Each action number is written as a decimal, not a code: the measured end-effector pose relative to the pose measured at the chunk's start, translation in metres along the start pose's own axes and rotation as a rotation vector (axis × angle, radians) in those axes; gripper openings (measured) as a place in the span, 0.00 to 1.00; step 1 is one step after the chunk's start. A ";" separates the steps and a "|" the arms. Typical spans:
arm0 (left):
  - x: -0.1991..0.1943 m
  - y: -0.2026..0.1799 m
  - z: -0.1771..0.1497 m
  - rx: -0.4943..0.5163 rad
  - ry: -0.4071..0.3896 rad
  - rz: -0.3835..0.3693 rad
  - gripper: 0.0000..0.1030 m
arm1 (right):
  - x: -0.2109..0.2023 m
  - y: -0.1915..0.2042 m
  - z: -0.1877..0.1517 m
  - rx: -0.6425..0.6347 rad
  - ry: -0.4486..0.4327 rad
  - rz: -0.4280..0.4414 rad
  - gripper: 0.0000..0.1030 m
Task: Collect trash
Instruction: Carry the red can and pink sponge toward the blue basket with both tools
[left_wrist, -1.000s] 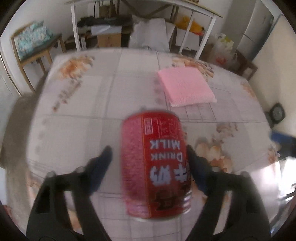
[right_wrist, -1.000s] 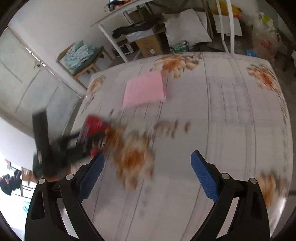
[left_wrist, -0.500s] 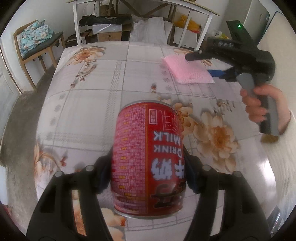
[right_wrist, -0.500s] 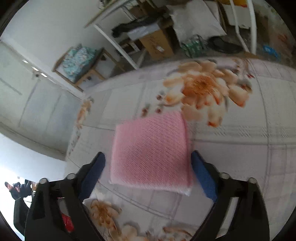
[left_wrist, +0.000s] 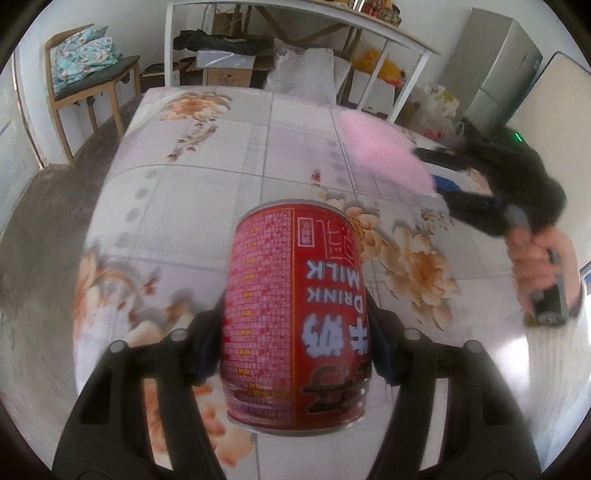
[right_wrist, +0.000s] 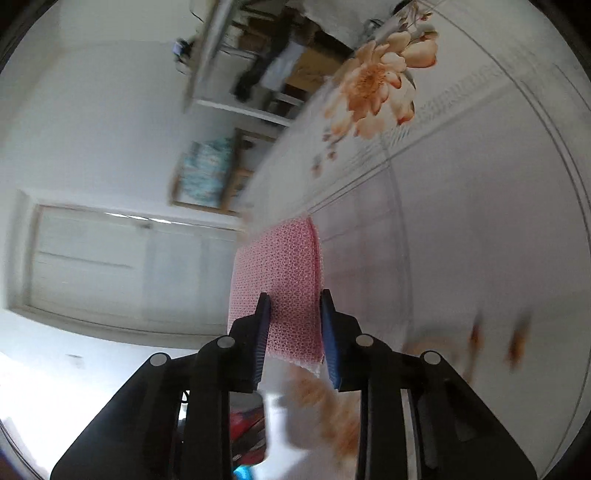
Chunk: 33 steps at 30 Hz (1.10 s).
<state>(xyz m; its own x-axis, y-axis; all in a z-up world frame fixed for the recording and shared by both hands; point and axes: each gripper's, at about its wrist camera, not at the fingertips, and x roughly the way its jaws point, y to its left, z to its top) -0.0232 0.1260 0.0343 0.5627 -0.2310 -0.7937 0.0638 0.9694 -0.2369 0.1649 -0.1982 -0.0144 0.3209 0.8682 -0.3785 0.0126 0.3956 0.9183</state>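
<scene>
A red milk can (left_wrist: 295, 306) with "DRINK MILK" printed upside down hangs above the floral table (left_wrist: 221, 155). My left gripper (left_wrist: 295, 332) is shut on its sides. At the right of the left wrist view, a person's hand (left_wrist: 535, 254) holds my right gripper (left_wrist: 432, 170) at the near edge of a pink bubble-wrap pad (left_wrist: 380, 155), which is blurred. In the right wrist view the picture is rolled sideways. There the pink pad (right_wrist: 277, 266) stands edgewise between the blue pads of my right gripper (right_wrist: 293, 325). Its jaws are closing and the pads touch both faces.
A wooden chair with a patterned cushion (left_wrist: 88, 62) stands off the table's far left corner. A white trestle table (left_wrist: 295, 29) with boxes and bags under it is behind, and a grey cabinet (left_wrist: 495, 62) at the far right. A white door (right_wrist: 110, 258) shows beyond the table edge.
My right gripper has come down to the pink pad, rolled sideways and narrowed its jaws onto it. My left gripper has slid across the table, still holding the can.
</scene>
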 end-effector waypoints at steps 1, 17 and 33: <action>-0.011 0.004 -0.004 -0.024 -0.014 -0.011 0.60 | -0.009 0.003 -0.010 -0.001 -0.004 0.034 0.25; -0.131 0.147 -0.270 -0.540 0.096 0.191 0.60 | -0.007 0.072 -0.277 -0.269 0.295 0.158 0.26; 0.031 0.245 -0.415 -0.703 0.395 0.441 0.60 | 0.054 0.065 -0.428 -0.427 0.580 -0.097 0.26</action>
<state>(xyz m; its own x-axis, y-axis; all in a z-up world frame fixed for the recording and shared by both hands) -0.3325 0.3225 -0.2809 0.0864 0.0107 -0.9962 -0.6786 0.7327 -0.0510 -0.2222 0.0029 -0.0246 -0.2180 0.7956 -0.5653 -0.3935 0.4584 0.7969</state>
